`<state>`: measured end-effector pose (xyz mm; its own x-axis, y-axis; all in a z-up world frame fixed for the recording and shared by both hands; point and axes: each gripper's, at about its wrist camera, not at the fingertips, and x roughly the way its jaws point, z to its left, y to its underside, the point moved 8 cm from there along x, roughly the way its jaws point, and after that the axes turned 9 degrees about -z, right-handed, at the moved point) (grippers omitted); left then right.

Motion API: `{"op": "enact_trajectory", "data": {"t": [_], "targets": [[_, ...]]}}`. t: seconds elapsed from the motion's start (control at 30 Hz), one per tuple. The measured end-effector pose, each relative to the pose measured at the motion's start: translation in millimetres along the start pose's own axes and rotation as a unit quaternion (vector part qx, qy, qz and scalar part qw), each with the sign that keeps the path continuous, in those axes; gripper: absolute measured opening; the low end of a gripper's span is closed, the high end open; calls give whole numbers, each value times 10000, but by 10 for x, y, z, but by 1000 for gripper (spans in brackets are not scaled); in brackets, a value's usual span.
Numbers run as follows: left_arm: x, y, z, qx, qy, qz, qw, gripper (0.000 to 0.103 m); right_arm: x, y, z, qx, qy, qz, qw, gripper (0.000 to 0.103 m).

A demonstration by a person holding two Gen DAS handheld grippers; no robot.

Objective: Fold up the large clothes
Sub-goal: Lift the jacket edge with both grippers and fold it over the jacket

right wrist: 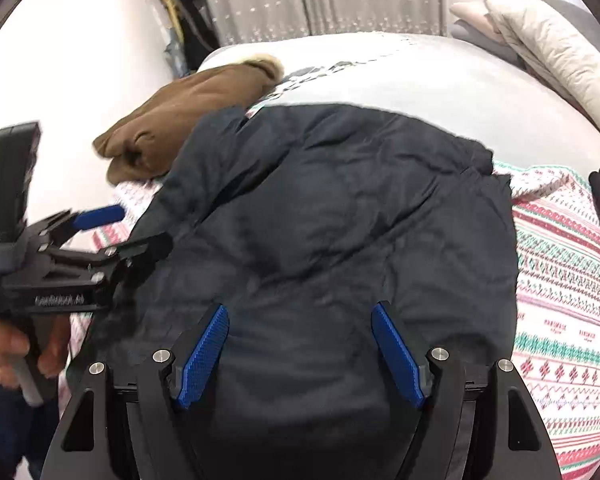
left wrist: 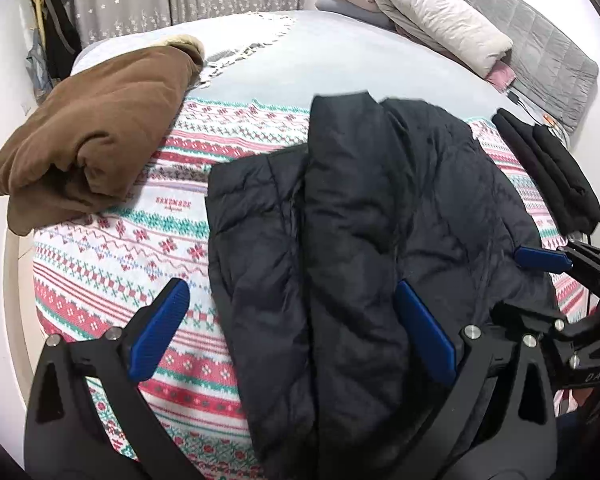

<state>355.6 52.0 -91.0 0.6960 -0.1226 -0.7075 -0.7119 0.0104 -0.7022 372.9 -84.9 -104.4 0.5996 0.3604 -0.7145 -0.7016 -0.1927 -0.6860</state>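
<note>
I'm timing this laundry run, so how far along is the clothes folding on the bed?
Done: a brown fleece garment and a black garment lie folded on the patterned knit blanket. In hand: the dark navy puffer jacket looks partly folded, sides turned in; the left gripper and right gripper are open over it, gripping nothing. Left: probably folding it shorter.

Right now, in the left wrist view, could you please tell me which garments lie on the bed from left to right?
Folded brown coat → dark navy puffer jacket, spread on the patterned blanket → folded black garment at the right edge.
</note>
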Motion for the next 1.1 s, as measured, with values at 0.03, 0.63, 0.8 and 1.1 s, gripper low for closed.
{"op": "enact_trajectory", "data": {"t": [0.03,0.63,0.8,1.1], "targets": [[19,50,8,39,-24,55,10000,103,-4,61,35,-78,-33,72,9999,75],[-273,545,62,-818,959,710,9895,103,-499,437,-810,1422,3,-50,9898,79],[-359,695,174,-1333,1415,912,9767,103,-643,718,-1009,2250,-583,-3,9726,79],[-269,1034,48,-2206,2158,1389,9410,103,-559,1026,-1092,2963,-955,106,9503,84]]}}
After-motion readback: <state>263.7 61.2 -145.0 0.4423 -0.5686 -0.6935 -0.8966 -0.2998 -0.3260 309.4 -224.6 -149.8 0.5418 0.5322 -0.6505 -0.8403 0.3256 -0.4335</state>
